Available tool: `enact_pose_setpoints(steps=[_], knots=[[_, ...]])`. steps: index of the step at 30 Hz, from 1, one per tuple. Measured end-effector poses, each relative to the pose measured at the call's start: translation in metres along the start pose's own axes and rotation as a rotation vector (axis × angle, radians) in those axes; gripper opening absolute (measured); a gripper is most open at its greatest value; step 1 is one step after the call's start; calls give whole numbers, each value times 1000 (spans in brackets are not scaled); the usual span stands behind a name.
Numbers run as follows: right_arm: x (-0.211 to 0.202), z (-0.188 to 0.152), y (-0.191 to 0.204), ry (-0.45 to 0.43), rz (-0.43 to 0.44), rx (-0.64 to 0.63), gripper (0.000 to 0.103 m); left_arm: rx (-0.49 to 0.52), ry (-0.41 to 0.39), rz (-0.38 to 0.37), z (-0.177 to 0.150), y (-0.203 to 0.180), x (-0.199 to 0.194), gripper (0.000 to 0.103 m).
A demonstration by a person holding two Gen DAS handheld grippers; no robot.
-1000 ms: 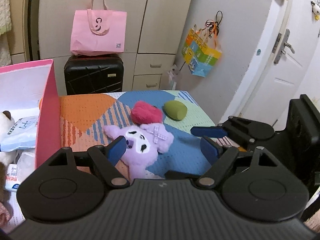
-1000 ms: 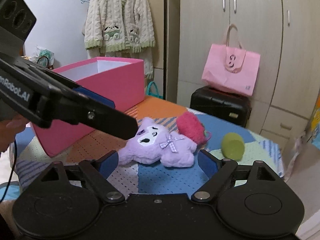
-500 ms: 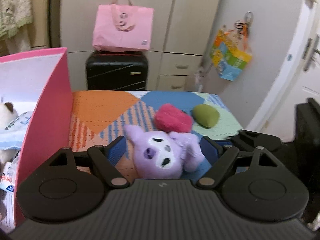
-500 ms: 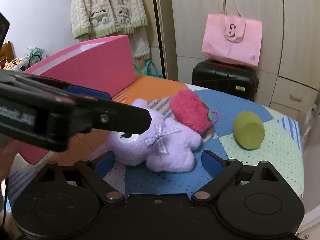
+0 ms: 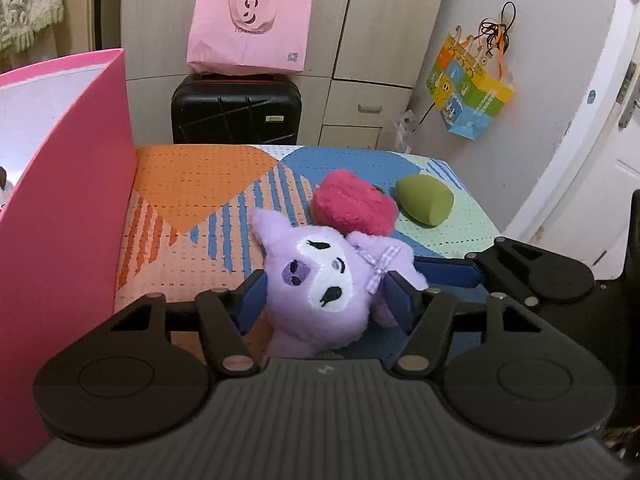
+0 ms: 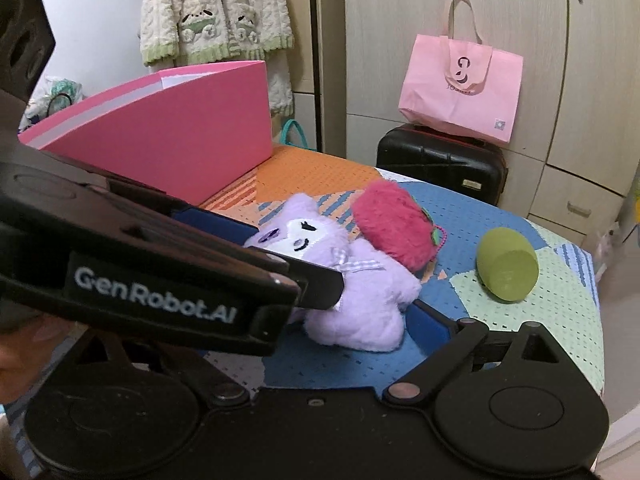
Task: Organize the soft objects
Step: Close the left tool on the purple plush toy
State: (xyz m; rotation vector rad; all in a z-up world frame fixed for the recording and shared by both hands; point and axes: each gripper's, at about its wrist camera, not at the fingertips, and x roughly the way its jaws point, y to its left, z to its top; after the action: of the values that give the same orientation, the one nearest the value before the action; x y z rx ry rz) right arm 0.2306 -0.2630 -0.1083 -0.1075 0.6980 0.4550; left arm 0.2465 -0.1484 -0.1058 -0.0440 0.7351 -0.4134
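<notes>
"GenRobot.AI" left gripper (image 5: 326, 296), jaws closing around purple plush (image 5: 320, 280), perhaps touching; right gripper (image 6: 352, 320) wide.

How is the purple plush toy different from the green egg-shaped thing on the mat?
The purple plush toy is fuzzy, with a stitched face and a bow; the green egg-shaped thing is smooth and plain. The toy is bigger and sprawls flat; the green thing is small and lies on its side. The toy sits between the closing left tongs and touches the pink fluffy ball; the green thing lies apart, untouched. Both rest on the patterned mat.
</notes>
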Motion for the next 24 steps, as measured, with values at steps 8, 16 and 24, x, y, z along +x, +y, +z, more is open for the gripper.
enact_pose_setpoints(steps=[8, 16, 24], knots=[[-2, -3, 12, 2, -46, 13, 100, -12, -21, -40, -6, -1, -6, 58], [-15, -10, 19, -18, -63, 77, 101, 6, -15, -82, -10, -2, -19, 58], [-36, -21, 34, -48, -71, 130, 100, 45, -13, -92, -17, -9, -42, 58]])
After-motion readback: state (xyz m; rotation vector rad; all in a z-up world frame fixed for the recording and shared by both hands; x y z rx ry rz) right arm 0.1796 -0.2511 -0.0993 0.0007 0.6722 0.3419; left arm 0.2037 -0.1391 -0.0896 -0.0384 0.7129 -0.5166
